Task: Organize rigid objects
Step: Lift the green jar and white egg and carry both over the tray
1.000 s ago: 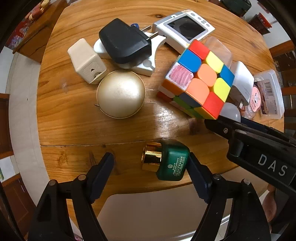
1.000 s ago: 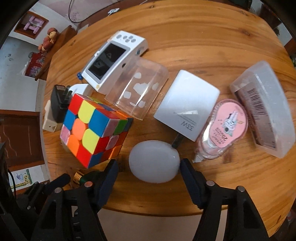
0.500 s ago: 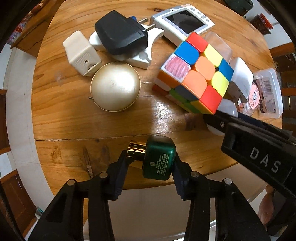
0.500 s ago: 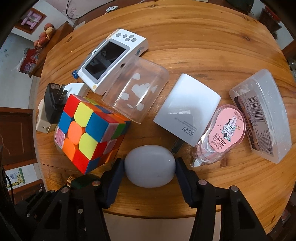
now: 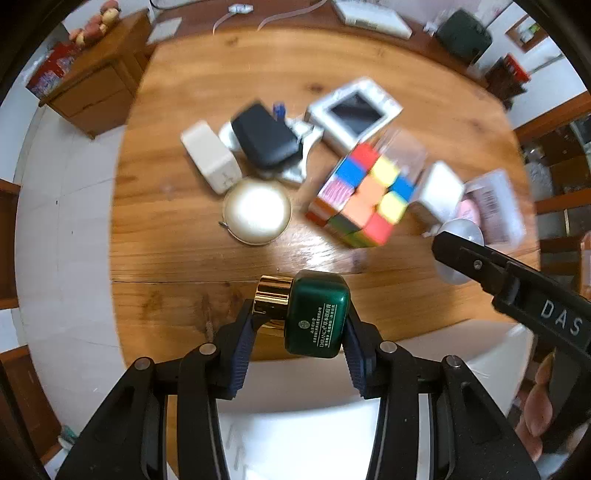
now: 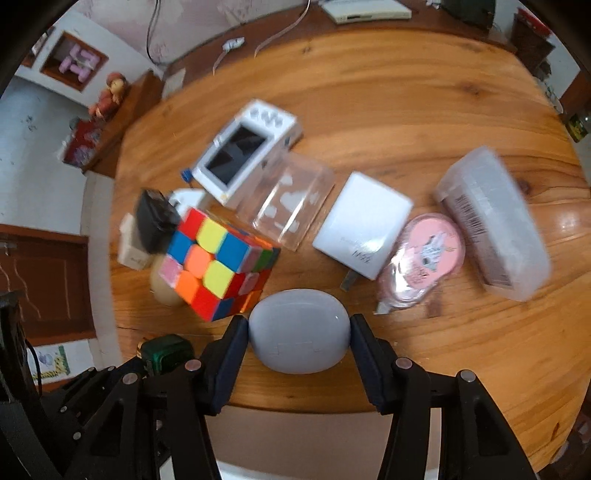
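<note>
Place: a room in a home is shown, not a lab or shop.
Table: a round wooden table [image 6: 406,92] with a visible grain is used; household odds and ends are scattered on it.
Far edge of the table: a flat white device [image 6: 365,13] and loose cables [image 6: 229,46] are seen just beyond it.
Left of the table: a low wooden cabinet [image 5: 92,88] is placed beside the far-left edge; a stuffed toy [image 6: 110,94] and a red box [image 5: 55,66] are kept on top.
Wall: a small framed niche with pink letters [image 6: 75,64] is set into a pale, scuffed wall.
Floor: pale tiles [image 5: 62,229] are laid.
</note>
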A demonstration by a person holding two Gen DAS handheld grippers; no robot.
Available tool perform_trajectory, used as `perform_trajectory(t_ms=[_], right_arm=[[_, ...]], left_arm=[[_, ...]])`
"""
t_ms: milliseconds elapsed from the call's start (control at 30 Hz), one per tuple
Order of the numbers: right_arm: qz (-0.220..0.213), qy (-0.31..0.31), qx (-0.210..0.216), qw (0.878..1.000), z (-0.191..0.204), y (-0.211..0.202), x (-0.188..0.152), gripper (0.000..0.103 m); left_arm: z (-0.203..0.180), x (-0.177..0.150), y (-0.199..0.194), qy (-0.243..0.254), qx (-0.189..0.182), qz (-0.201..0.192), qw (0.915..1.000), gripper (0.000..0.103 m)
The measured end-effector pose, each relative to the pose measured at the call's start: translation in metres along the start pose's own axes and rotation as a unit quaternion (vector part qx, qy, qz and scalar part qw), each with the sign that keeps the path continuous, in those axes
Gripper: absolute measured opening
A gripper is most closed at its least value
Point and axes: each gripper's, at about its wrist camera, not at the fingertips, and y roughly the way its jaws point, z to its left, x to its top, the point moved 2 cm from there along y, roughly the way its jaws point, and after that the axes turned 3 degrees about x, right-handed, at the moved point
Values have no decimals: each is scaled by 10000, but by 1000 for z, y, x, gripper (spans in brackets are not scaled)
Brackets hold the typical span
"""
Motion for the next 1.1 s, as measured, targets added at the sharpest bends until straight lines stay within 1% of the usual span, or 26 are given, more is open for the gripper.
perform_trajectory(t_ms=[167, 200, 267, 367, 400, 467, 533, 600, 633, 667, 733, 800, 933, 1000, 1033, 1100], right_arm=[[-555, -57, 316, 9979, -1, -64, -13, 57], [-659, -87, 369, 9971, 3, -71, -11, 57], [-901, -187, 468, 9947, 7, -96, -22, 57], [-1206, -426, 561, 9902, 11, -132, -43, 57], [-1278, -501, 568, 9889, 14, -138, -50, 57], [-1425, -663, 600, 9857, 14, -157, -71, 57], [-1528, -803, 597, 9832, 16, -167, -90, 57], [-1672, -980, 490, 9798, 18, -174, -111, 57], [-1743, -1082, 361, 9781, 19, -176, -121, 57], [-1789, -1176, 224, 9766, 18, -175, -131, 57], [-1754, -1280, 80, 9761, 15, -170, -147, 57], [-1597, -1304, 15, 9785, 6, -160, -162, 57], [-1213, -1304, -216, 9838, -11, -127, -186, 57], [-963, -1250, -323, 9869, -22, -104, -195, 57], [-764, -1195, -356, 9892, -29, -88, -199, 57], [-516, -1116, -414, 9915, -38, -69, -208, 57]], left_arm=[[8, -22, -75, 1, -206, -548, 9983, 47], [3, -15, -76, 5, -232, -645, 9977, 47], [0, -25, -103, 16, -341, -872, 9956, 47], [-15, -30, -128, 126, -419, -1169, 9922, 47], [-17, -30, -131, 165, -440, -1244, 9911, 47], [-18, -41, -142, 213, -512, -1390, 9887, 47], [-20, -56, -153, 215, -627, -1547, 9857, 47], [-22, -67, -154, 253, -665, -1702, 9828, 47], [-25, -71, -152, 305, -626, -1758, 9820, 47], [-28, -76, -150, 365, -547, -1761, 9822, 47], [-35, -84, -139, 495, -400, -1690, 9836, 47], [-41, -90, -126, 585, -326, -1583, 9851, 47], [-51, -103, -86, 844, -174, -1367, 9868, 47], [-56, -108, -63, 986, -158, -1163, 9882, 47], [-59, -111, -45, 1086, -193, -985, 9890, 47], [-63, -116, -19, 1180, -81, -709, 9904, 47]])
